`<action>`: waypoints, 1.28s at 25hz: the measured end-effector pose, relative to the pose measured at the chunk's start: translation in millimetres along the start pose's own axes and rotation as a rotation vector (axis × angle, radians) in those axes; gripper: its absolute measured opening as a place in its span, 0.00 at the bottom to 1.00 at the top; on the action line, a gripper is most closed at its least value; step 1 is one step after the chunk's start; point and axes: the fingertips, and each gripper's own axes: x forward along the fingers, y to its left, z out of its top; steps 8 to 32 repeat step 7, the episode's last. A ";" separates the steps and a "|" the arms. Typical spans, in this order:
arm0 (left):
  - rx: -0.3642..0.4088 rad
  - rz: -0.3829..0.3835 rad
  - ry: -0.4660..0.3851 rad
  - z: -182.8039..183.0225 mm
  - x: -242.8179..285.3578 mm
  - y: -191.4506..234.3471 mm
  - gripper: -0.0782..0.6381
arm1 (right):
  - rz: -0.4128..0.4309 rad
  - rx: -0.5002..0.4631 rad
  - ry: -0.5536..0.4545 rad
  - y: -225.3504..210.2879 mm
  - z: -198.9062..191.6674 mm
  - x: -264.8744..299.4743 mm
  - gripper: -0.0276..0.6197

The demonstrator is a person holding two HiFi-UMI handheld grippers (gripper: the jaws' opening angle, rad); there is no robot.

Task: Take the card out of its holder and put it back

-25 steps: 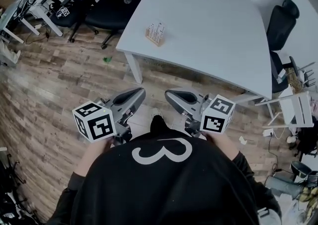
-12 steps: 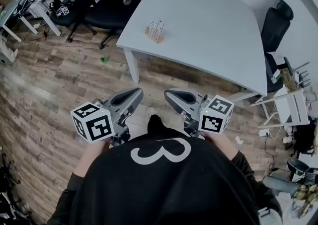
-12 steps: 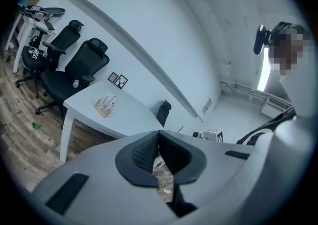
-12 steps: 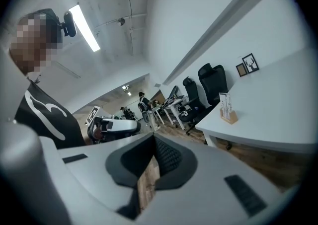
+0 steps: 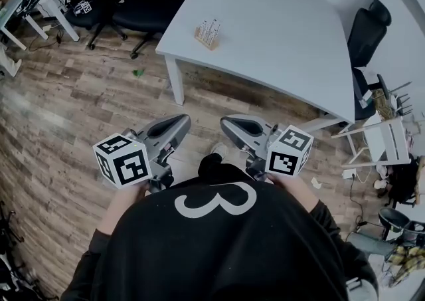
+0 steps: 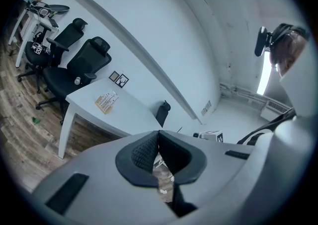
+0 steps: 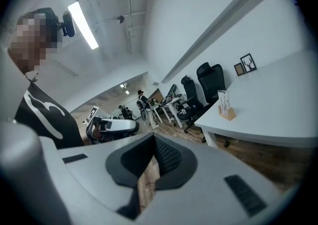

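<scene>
- The wooden floor [image 5: 60, 133] fills the left and middle of the head view.
- A white table [image 5: 279, 34] stands ahead of the person, well apart from both grippers.
- The person's black top [image 5: 219, 253] fills the bottom of the head view. It bears a large white "3" [image 5: 216, 201], the only legible marking.
- Black office chairs [image 5: 149, 0] stand beyond the table's left end, and another chair [image 5: 368, 27] is at its right.
- The left gripper [image 5: 178, 122] is held low in front of the torso and pointed forward over the floor. Its own view shows the jaws [image 6: 158, 137] brought together at the tips, with nothing between the pads.
- The right gripper [image 5: 229, 123] is held level beside the left one, and the two noses are near each other. Its jaws [image 7: 153, 139] are likewise closed and empty.
- Each gripper carries a marker cube at the rear – the left cube [image 5: 123, 160] and the right cube [image 5: 289, 151] – showing black-and-white square patterns and no text.
- The card holder [image 5: 207, 35] is a small wooden block with cards upright in it. It sits on the table near the left edge, untouched. It also shows in both gripper views [image 6: 106, 102] [image 7: 226, 106]. The print on the cards is too small to read.
</scene>
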 end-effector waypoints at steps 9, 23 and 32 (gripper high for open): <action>0.009 -0.011 0.001 -4.1 -5.2 -7.6 0.13 | -0.018 -0.006 -0.010 7.2 -3.1 -7.8 0.05; 0.009 -0.011 0.001 -4.1 -5.2 -7.6 0.13 | -0.018 -0.006 -0.010 7.2 -3.1 -7.8 0.05; 0.009 -0.011 0.001 -4.1 -5.2 -7.6 0.13 | -0.018 -0.006 -0.010 7.2 -3.1 -7.8 0.05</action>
